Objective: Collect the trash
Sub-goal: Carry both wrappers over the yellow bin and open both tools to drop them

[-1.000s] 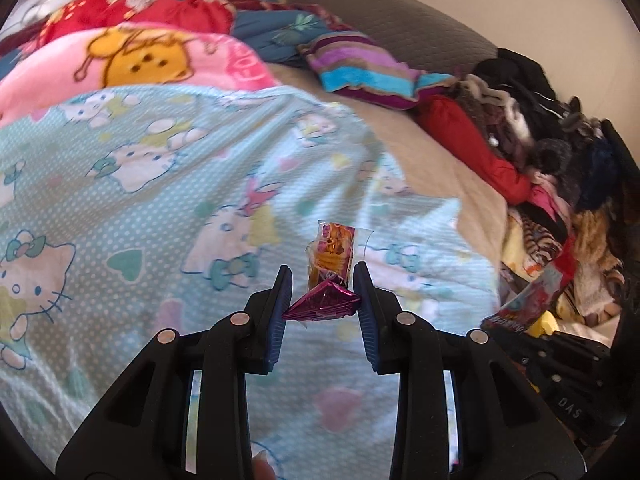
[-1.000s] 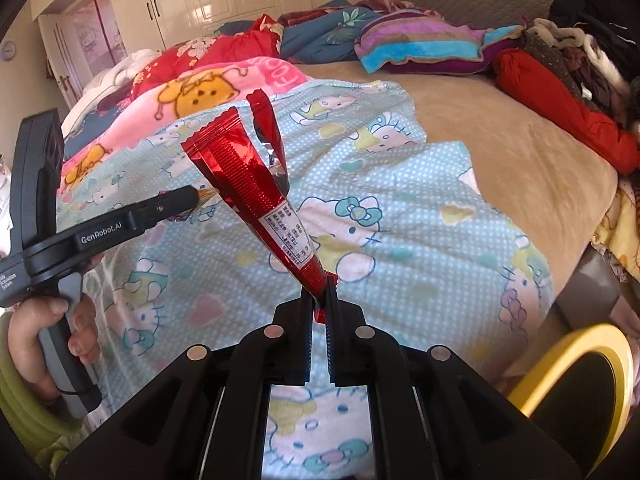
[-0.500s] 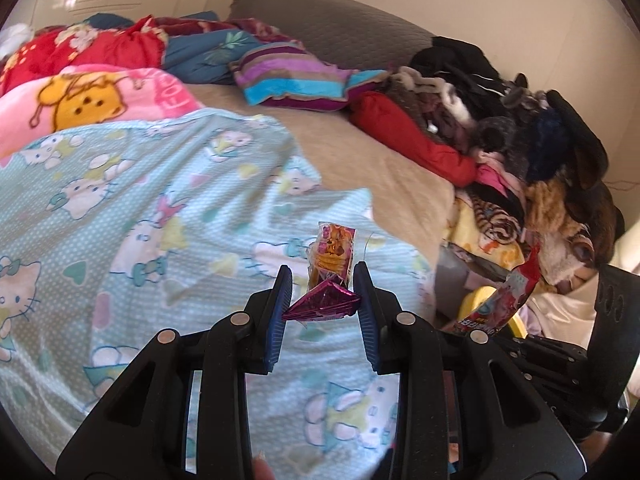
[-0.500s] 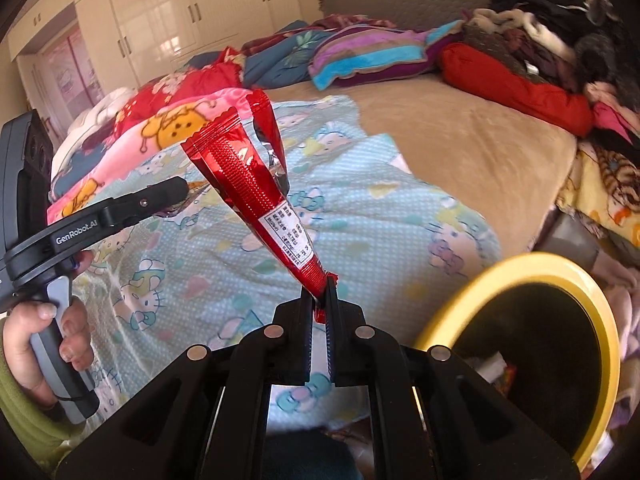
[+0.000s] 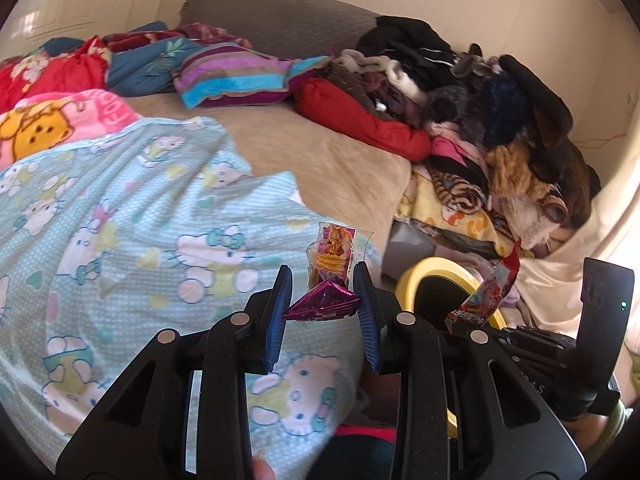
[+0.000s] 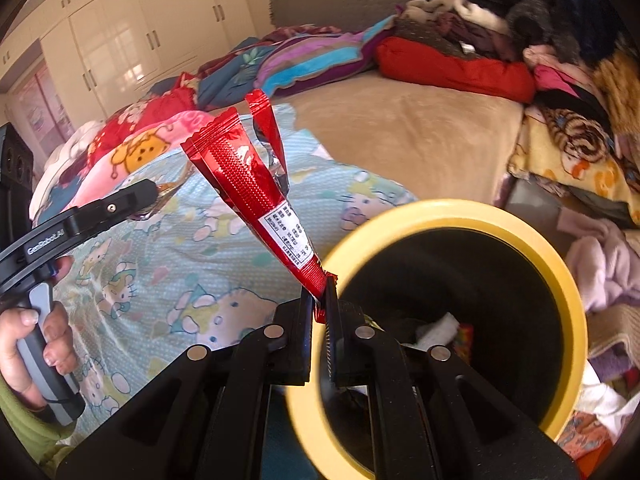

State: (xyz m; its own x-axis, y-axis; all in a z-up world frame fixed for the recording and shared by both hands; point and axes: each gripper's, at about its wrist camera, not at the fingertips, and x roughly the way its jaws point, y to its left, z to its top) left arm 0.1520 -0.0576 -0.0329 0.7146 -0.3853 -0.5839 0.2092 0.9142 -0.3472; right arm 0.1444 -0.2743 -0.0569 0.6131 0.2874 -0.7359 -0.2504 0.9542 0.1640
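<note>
Left wrist view: the left tool (image 5: 322,304) has its blue pads partly apart and clamped on a crumpled magenta foil wrapper (image 5: 322,305), with a clear orange-printed wrapper (image 5: 331,254) standing up behind it, caught in the same grip. Below lies a light blue cartoon-cat blanket (image 5: 120,216) over the bed (image 5: 320,152). To the right, only an arc of the yellow-rimmed bin (image 5: 424,274) shows, beside the bed's edge, and the right tool's black body crosses in front of it with the red packet (image 5: 494,286) sticking up. A heap of clothes (image 5: 480,92) fills the far right side of the bed.

Right wrist view: the right tool (image 6: 320,304) is nearly closed, pinching the bottom corner of the long red packet (image 6: 256,196), which leans up and to the left; its white printed label faces the camera. This view looks straight into the bin (image 6: 452,212), whose dark inside holds some white and coloured scraps (image 6: 444,328); the tool's tips are at the bin's near rim. At the left, a hand (image 6: 28,352) grips the handle of the left tool (image 6: 158,196), seen from the side, over the blanket (image 6: 160,280). White wardrobe doors (image 6: 132,40) stand behind the bed, clearer here than in the other view.
</note>
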